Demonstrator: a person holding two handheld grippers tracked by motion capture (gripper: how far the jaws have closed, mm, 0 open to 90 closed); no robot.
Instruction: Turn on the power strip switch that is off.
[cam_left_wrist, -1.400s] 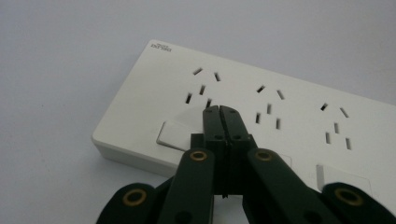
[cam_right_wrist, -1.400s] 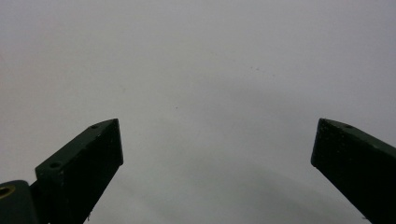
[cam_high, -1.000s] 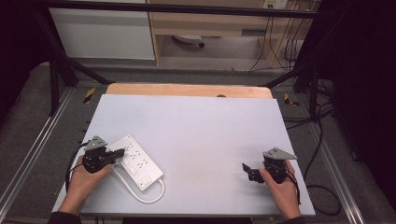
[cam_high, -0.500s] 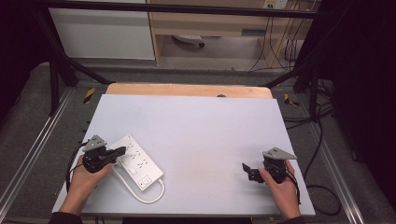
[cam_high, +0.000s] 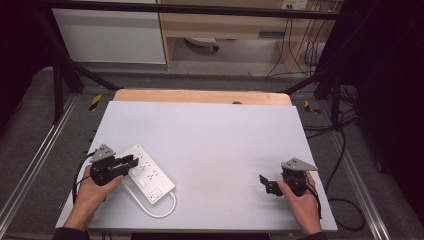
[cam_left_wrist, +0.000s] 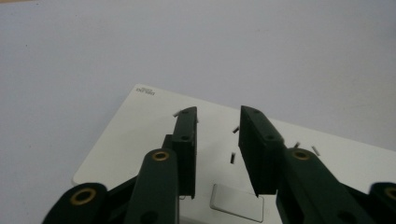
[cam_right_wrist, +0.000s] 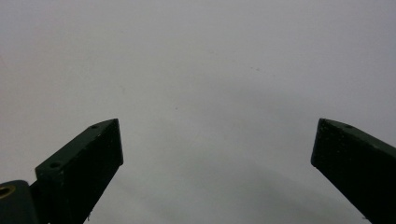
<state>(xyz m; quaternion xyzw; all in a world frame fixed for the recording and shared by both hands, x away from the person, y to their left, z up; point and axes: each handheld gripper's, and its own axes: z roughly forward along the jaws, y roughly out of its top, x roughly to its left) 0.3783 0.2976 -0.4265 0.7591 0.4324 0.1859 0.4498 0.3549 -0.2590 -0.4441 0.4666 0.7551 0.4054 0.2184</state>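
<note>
Near right: right gripper (cam_high: 268, 184) held low over bare table (cam_high: 225, 140), jaws spread wide, nothing between them, as seen in the right gripper view (cam_right_wrist: 217, 154). Near left: left gripper (cam_high: 129, 162) poised over the near-left end of the white power strip (cam_high: 147, 173); jaws parted by a narrow gap, nothing clasped (cam_left_wrist: 217, 140). Strip laid flat and diagonal near the left edge, its white cable (cam_high: 157, 210) looped toward the near edge. Farther off, a wooden board (cam_high: 200, 96) is seen along the far edge
</note>
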